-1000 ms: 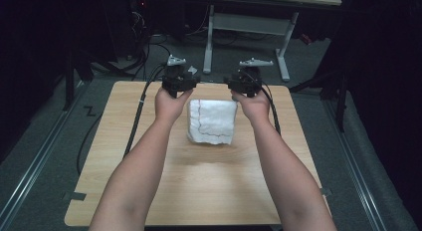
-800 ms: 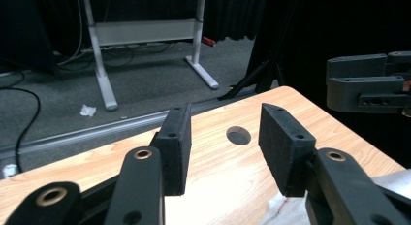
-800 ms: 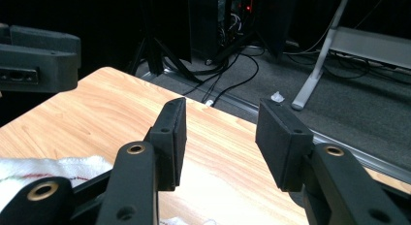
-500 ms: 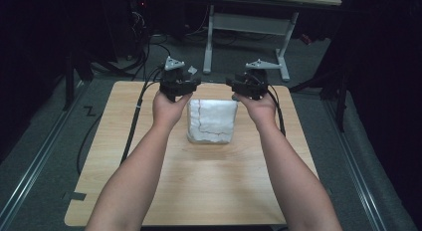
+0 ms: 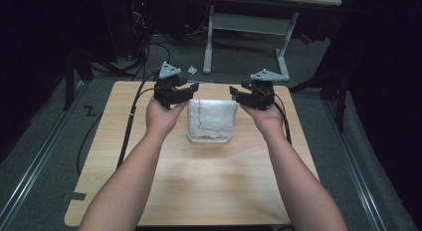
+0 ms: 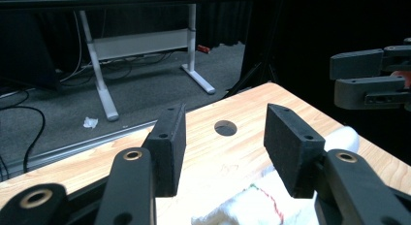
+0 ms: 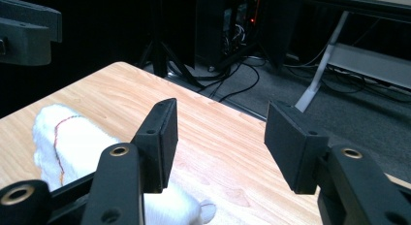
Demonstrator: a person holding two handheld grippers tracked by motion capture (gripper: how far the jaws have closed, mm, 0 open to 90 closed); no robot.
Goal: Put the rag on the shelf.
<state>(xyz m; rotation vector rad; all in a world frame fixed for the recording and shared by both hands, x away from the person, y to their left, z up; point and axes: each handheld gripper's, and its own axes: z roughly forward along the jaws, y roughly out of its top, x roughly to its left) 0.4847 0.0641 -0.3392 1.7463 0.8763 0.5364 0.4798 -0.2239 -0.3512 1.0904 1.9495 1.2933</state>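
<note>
Both pairs of black jaws stand wide apart, empty: left gripper (image 5: 191, 87) at ten o'clock, right gripper (image 5: 235, 93) at two o'clock of the folded white cloth with dark stitching (image 5: 211, 121), mid-table on the light wooden table (image 5: 199, 181). Likely next: lowering onto its far corners.

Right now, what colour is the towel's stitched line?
Red and green on the white towel, clearest in the right gripper view.

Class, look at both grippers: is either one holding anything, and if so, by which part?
Nothing is held. The left gripper and the right gripper both stand open with empty gaps, flanking the folded white cloth with a coloured stitched line on the wooden table.
</note>
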